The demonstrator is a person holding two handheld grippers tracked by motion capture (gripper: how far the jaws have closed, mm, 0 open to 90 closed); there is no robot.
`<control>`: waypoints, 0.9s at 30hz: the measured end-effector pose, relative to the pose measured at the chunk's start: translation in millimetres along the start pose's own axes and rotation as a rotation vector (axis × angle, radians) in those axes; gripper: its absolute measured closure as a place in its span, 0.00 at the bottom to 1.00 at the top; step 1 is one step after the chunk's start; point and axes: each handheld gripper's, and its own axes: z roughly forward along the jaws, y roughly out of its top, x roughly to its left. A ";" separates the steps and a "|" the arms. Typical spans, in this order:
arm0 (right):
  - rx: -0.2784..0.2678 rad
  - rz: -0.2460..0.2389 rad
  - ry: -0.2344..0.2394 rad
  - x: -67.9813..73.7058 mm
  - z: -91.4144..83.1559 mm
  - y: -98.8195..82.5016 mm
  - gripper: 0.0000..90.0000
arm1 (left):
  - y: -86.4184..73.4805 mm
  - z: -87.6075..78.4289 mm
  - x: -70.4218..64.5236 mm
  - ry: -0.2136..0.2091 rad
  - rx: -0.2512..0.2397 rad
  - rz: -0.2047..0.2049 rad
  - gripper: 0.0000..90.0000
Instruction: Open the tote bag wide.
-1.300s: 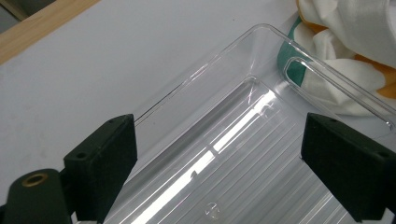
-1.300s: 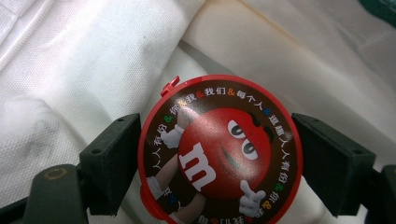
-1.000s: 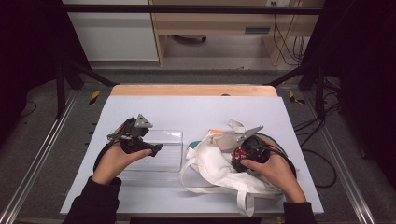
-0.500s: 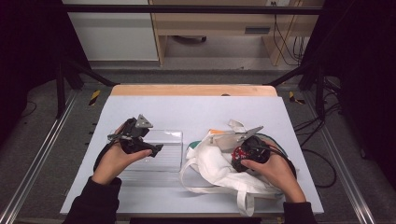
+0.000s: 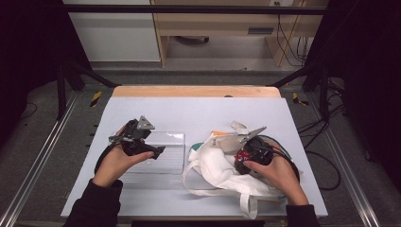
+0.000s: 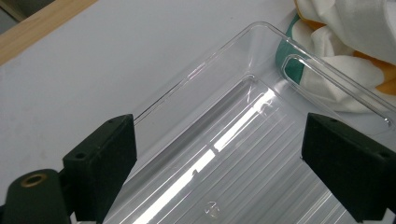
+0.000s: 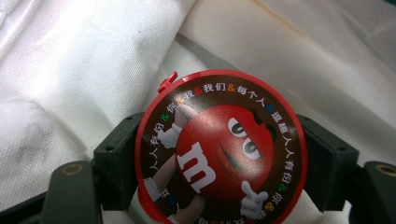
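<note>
In the high view the right gripper [image 5: 239,152] hovers over the white bag [image 5: 215,165] while the left gripper [image 5: 158,150] waits, fingers wide, above the clear tray [image 5: 168,146] – in the right gripper view its fingers [image 7: 116,154] clamp the round red candy tin [image 7: 219,149] between them, face toward the camera, bag just behind.

Grey table [image 5: 198,111], wooden shelf [image 5: 222,23].

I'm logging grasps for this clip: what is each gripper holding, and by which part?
The right gripper clamps a round red M&M's candy tub across its sides, below the lid. The left gripper holds nothing, open over the clear plastic tray.
</note>
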 end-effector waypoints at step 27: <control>-0.087 0.016 -0.074 4.8 -31.9 9.0 0.29 | -3.5 0.4 5.3 0.005 -0.006 -0.024 0.08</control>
